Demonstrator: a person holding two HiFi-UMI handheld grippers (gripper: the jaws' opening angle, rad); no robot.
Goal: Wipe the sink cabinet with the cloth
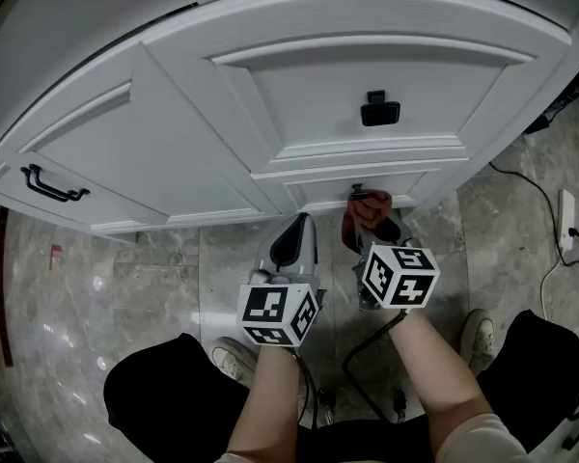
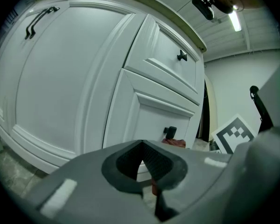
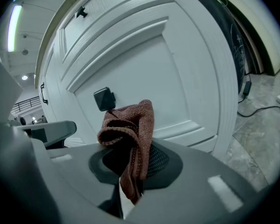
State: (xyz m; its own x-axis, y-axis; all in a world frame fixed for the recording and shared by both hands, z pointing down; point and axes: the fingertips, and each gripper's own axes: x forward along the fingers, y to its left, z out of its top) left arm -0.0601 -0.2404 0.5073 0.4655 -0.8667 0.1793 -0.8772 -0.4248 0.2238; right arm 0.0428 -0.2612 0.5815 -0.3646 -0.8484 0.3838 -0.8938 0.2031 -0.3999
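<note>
R hand-held gripper (image 3: 133, 169): jaws pinched on the reddish-brown cloth (image 3: 130, 129). The lower end of the cloth is trapped between the pads. The rest stands up in a loose folded bunch above the jaw tips.

Head view: cloth (image 1: 365, 208) sits ahead of the R hand-held gripper (image 1: 373, 228), low against the white sink cabinet (image 1: 299, 95). It is just beside the small black knob (image 1: 357, 189) on the lower door. Can't tell if the cloth is touching the door face.

L hand-held gripper (image 2: 142, 146): jaws pressed together at the tips, nothing held between. In head view the L hand-held gripper (image 1: 291, 241) is just left of the R one, near but apart, and also aimed at the cabinet base.

Cabinet also has a square black knob (image 1: 379, 110) on the upper drawer and a black bar handle (image 1: 50, 185) on the far-left door.

Floor (image 1: 154, 287) is grey marble tile. Power strip (image 1: 565, 220) w/ cable lies on it at right.
</note>
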